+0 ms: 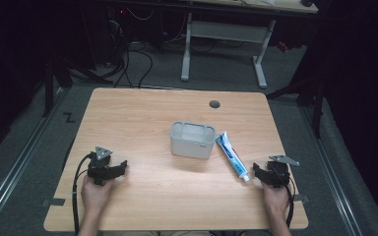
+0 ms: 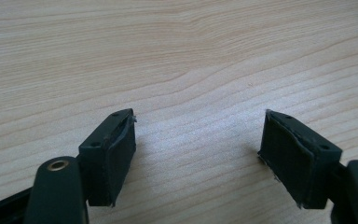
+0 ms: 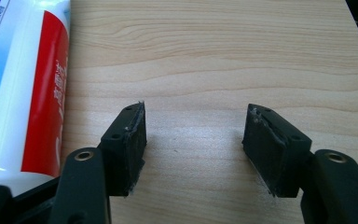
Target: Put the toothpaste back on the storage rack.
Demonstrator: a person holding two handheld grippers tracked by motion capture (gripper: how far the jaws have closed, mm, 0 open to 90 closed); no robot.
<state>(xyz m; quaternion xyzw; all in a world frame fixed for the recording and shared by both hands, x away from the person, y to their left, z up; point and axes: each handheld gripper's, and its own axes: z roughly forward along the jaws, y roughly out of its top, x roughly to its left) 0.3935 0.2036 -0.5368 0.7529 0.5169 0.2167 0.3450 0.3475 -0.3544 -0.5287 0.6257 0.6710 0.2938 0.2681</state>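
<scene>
Two sets of jaws stand apart with nothing between them. In the right gripper view, the right gripper (image 3: 193,149) has both black pads spread over bare wood, and the toothpaste tube (image 3: 21,88) lies along the left edge of the frame, just beside the left-hand jaw and outside the gap. In the left gripper view, the left gripper (image 2: 198,158) is likewise spread wide over plain wood grain.

In the high view, the right gripper (image 1: 263,173) sits at the lower right of the frame, near the capped end of the toothpaste tube (image 1: 231,155). The tube lies flat and diagonal, its upper end close to the right side of the grey container (image 1: 193,140) at the centre of the table (image 1: 142,113). The left gripper (image 1: 114,169) rests at the lower left, well apart from both items.

Judgement: the right gripper is staged beside the tube for a pick; the container is likely the destination.

Labelling: the tube is white with blue and red panels. Small characters are printed along the red panel but are too blurred to read.
</scene>
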